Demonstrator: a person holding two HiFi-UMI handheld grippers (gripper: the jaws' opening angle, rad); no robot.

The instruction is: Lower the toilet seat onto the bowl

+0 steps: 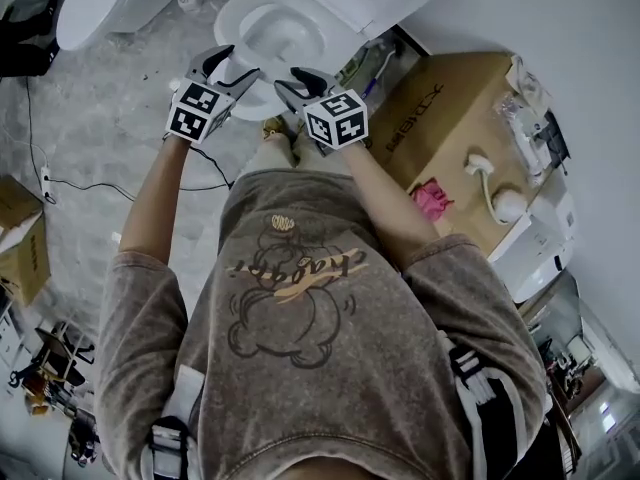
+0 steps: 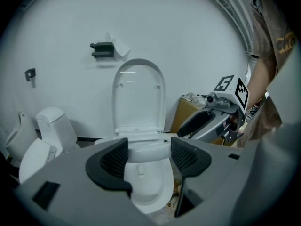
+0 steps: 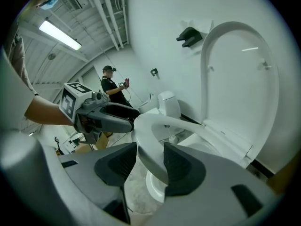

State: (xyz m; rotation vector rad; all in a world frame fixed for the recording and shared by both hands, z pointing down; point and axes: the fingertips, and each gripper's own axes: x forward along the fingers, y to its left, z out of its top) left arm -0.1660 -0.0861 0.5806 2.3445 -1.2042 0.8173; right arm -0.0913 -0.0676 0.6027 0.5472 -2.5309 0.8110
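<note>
Our right tongs [image 3: 149,153] clamped on the toilet seat [image 3: 157,126] rim, seat tilted partway above the bowl [image 2: 150,187], our left tongs [image 2: 149,152] spread apart at its front edge, lid [image 2: 138,98] upright behind

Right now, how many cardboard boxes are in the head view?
2 cardboard boxes: one beside the toilet, at right; one at the left edge. Others may be hidden.

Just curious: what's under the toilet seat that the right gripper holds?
The white bowl, with a gap between them. The seat and right gripper cover much of it in that gripper's view.
</note>
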